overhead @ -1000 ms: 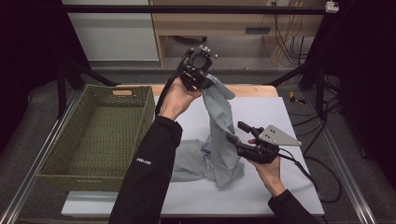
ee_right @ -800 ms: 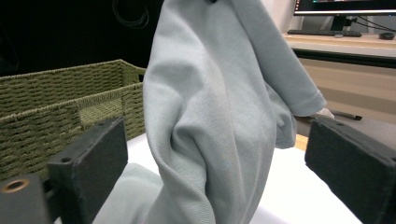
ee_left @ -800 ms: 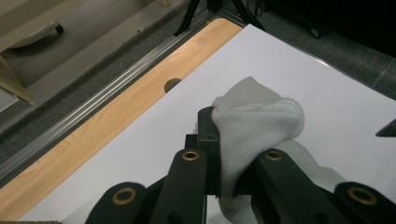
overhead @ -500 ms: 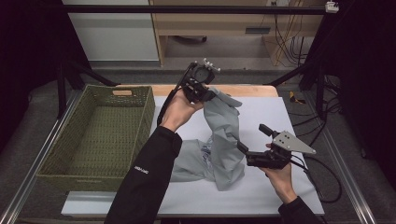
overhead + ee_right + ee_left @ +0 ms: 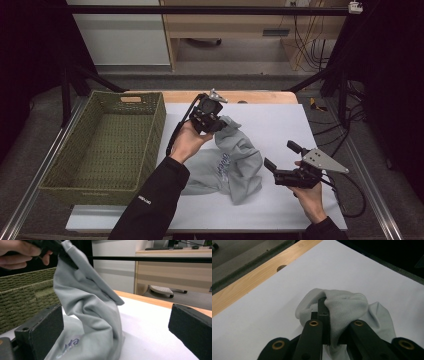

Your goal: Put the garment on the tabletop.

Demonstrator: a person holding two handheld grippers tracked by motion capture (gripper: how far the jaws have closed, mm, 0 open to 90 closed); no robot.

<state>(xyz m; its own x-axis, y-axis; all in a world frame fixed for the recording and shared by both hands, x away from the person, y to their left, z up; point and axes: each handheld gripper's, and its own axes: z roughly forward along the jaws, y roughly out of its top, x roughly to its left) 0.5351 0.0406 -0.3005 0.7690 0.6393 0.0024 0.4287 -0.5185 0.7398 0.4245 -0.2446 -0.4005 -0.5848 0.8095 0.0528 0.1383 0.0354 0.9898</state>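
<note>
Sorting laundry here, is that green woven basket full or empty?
Empty. The high view looks straight into the basket and shows bare woven floor; the grey garment lies on the table beside it.

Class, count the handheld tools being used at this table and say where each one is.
2. The left tool is raised over the far middle of the white table, clamped on the grey garment. The right tool is open, near the garment's right side.

Soft matt grey knit cloth garment (image 5: 235, 162) with ribbed cuff, on smooth matt white table cover (image 5: 280, 125) over a pale wood edge (image 5: 249, 282); coarse woven olive basket (image 5: 105, 145); right gripper (image 5: 115, 335) pads matt black, faintly grainy.
</note>
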